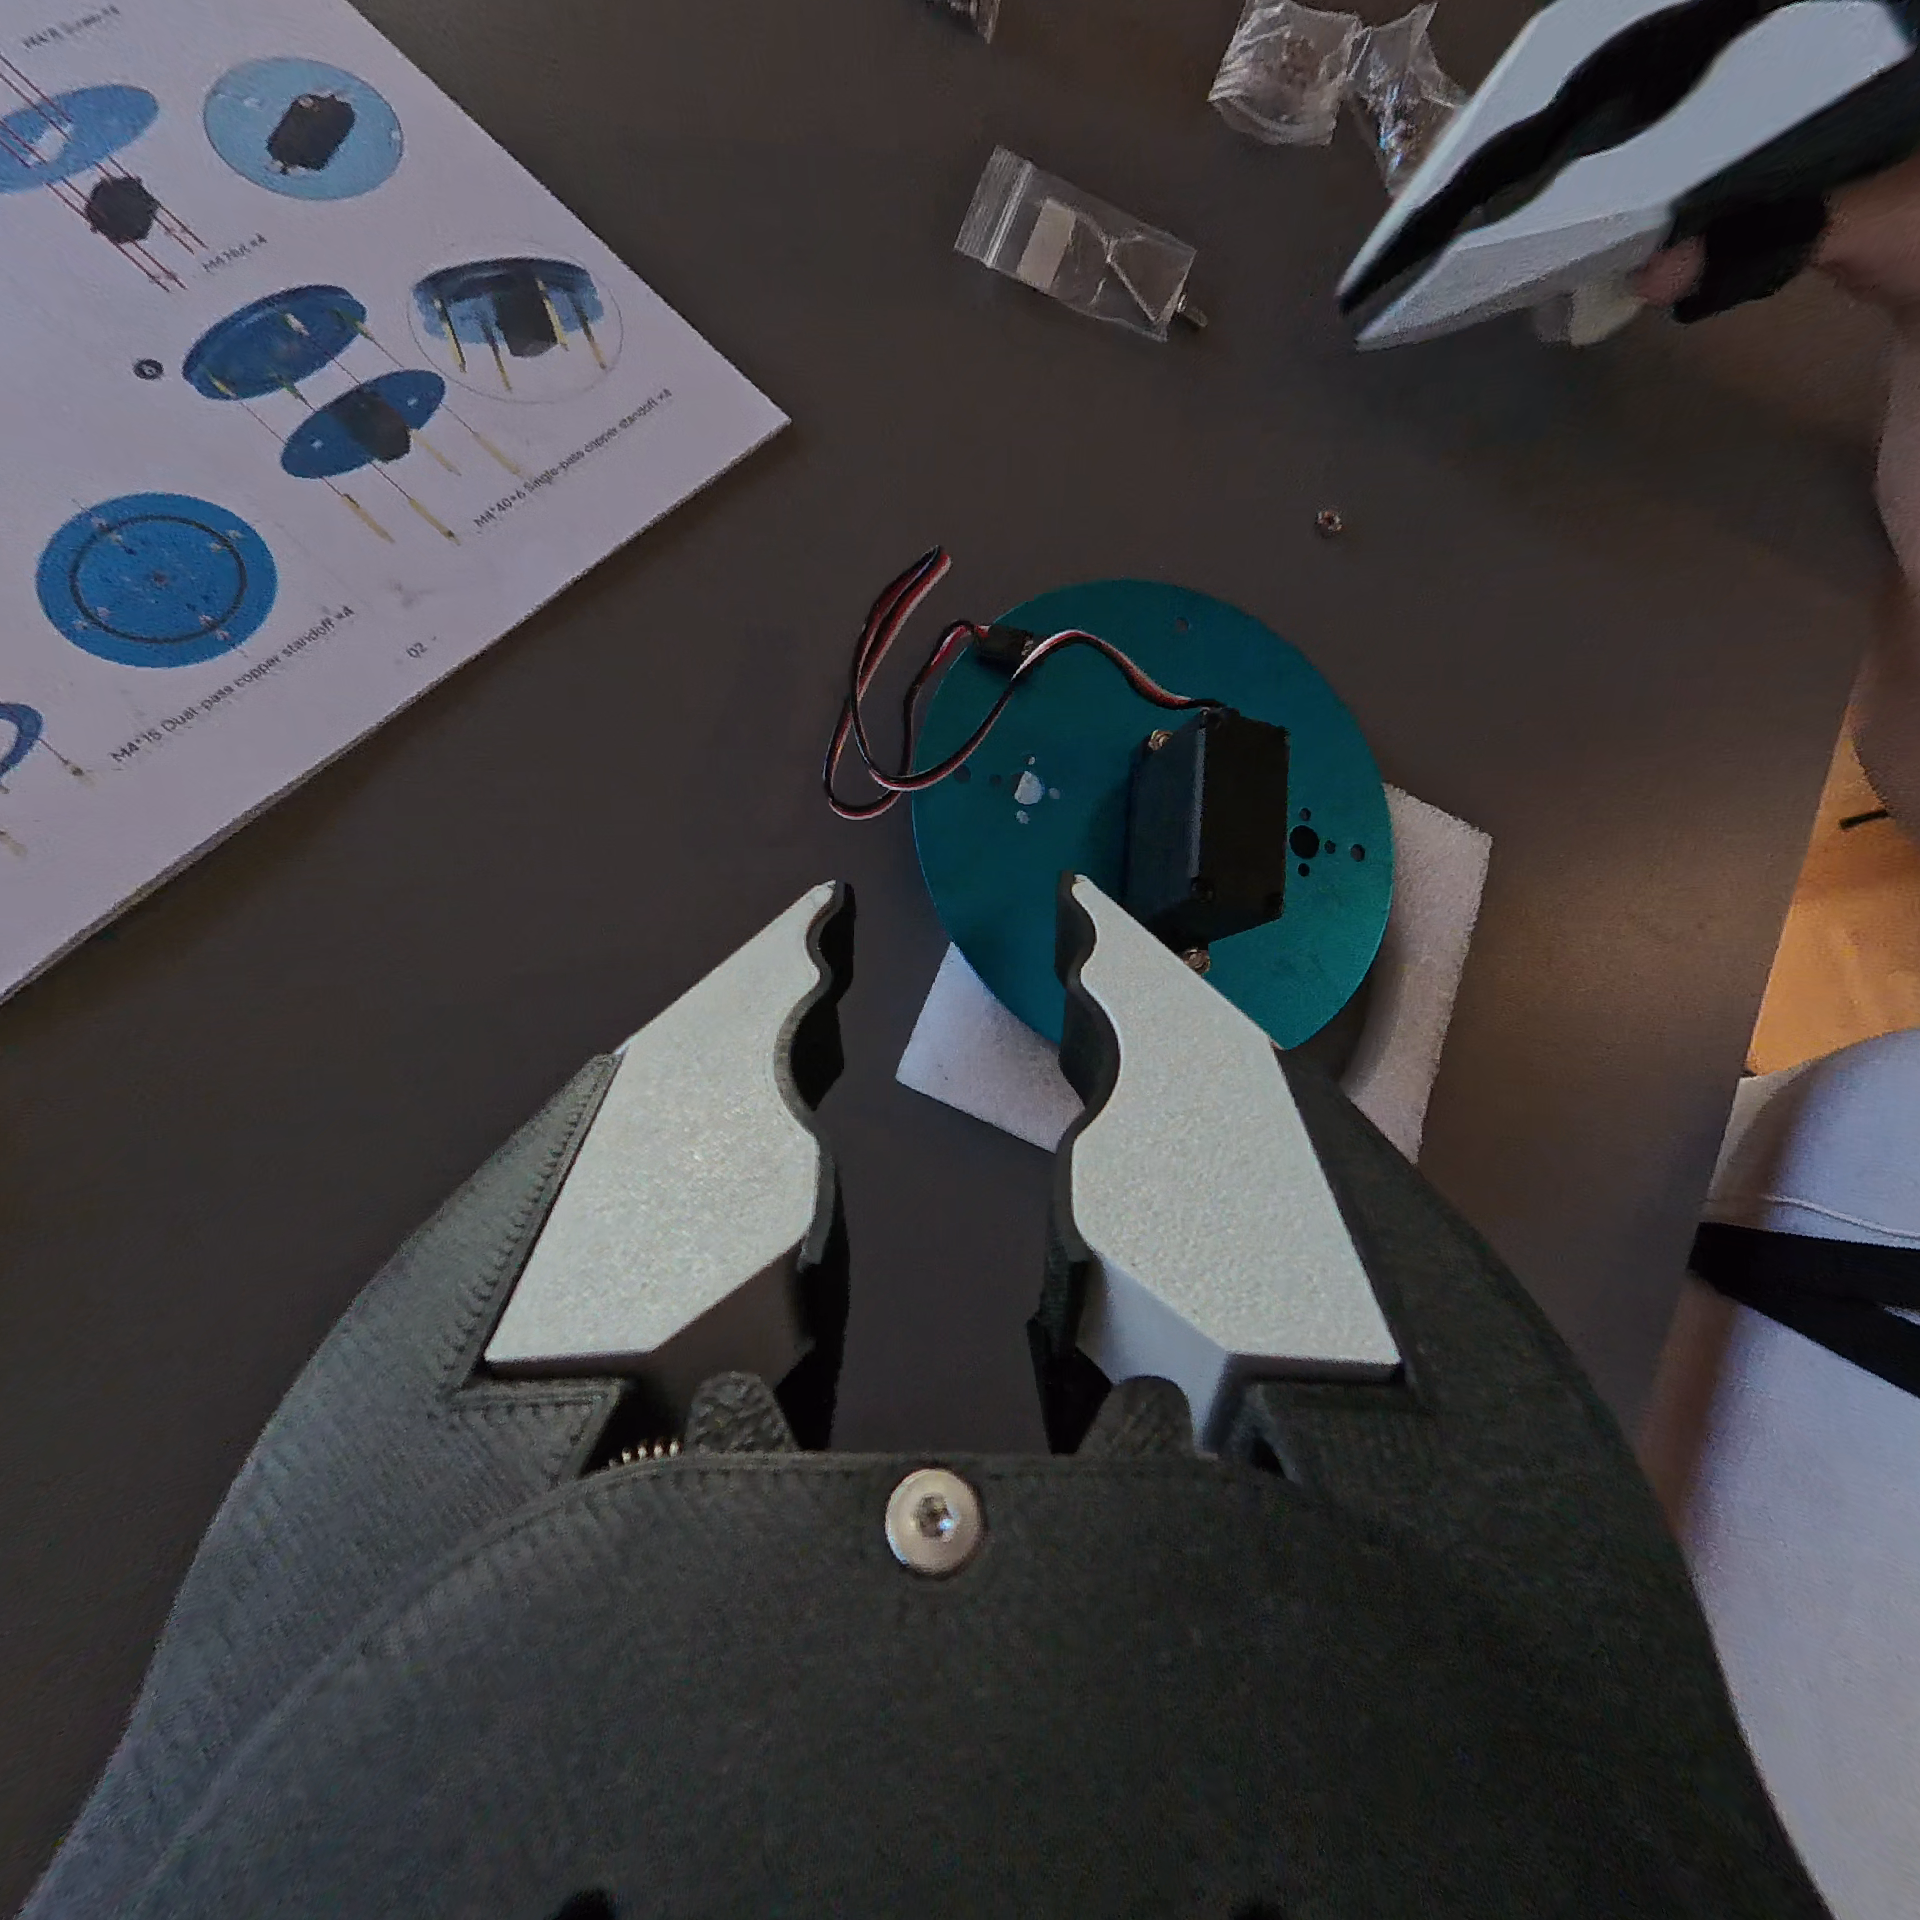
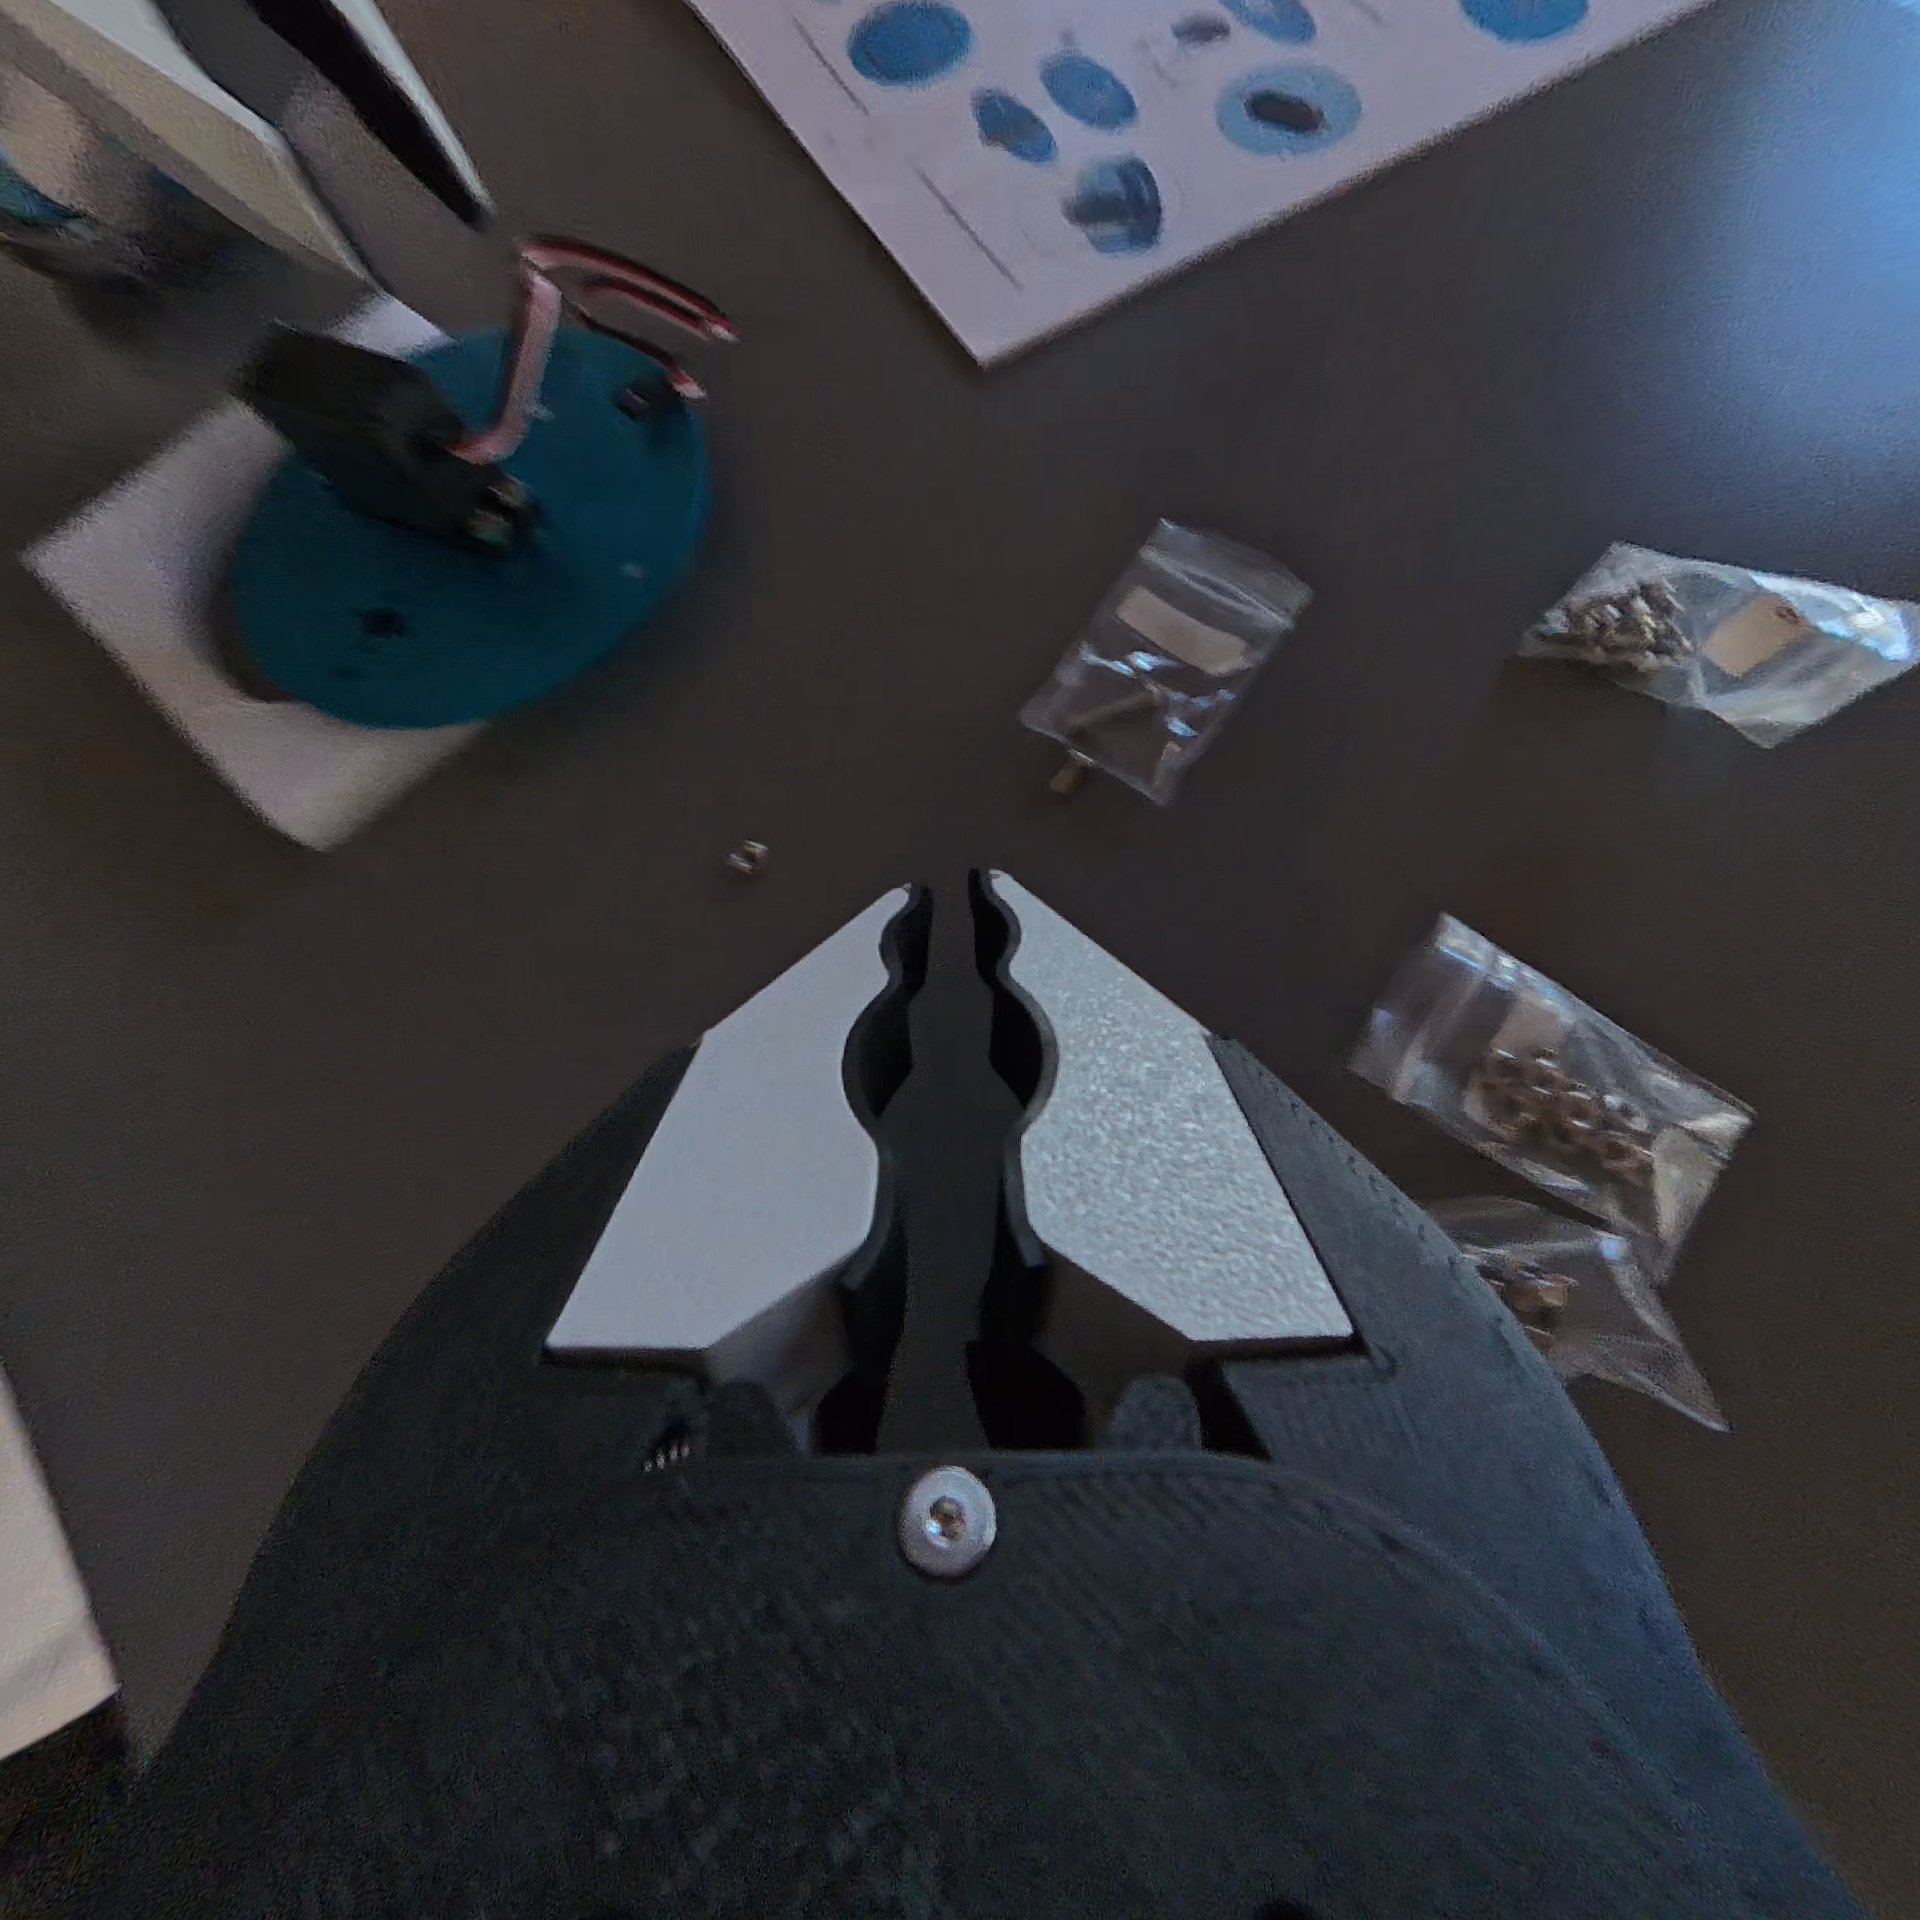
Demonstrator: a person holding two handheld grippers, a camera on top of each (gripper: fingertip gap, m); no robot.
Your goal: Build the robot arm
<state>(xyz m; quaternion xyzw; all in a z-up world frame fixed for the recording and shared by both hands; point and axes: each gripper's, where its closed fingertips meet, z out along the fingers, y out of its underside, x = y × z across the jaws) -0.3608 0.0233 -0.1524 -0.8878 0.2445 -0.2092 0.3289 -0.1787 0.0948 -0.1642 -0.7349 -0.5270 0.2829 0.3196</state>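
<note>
A teal round metal plate (image 1: 1320,935) lies on a white foam pad (image 1: 1439,935) on the dark table. A black servo block (image 1: 1210,821) is mounted on it, and its red, white and black wires (image 1: 862,717) trail off to the left. My left gripper (image 1: 953,888) is open and empty, hovering at the plate's near left edge. My right gripper (image 2: 948,883) has its jaws a narrow gap apart with nothing between them, above bare table. A small loose nut (image 2: 747,855) lies just left of its tips. The plate (image 2: 416,644) shows blurred at the left in the right wrist view.
An instruction sheet (image 1: 312,416) lies at the far left. Clear bags of hardware (image 1: 1081,244) (image 1: 1309,73) lie beyond the plate, and several more (image 2: 1164,655) (image 2: 1548,1091) lie to the right of my right gripper. A person's white clothing (image 1: 1818,1351) is at the right. Some 20 cm of space lies between my two pairs of fingers. To reach the small loose nut (image 2: 747,855) in a straight line is about 5 cm for my right fingers, about 15 cm for my left. The right gripper is farther from the teal round metal plate (image 1: 1320,935), some 15 cm, than the left, some 7 cm. Seen from the right wrist view (image 2: 303,615) as well.
</note>
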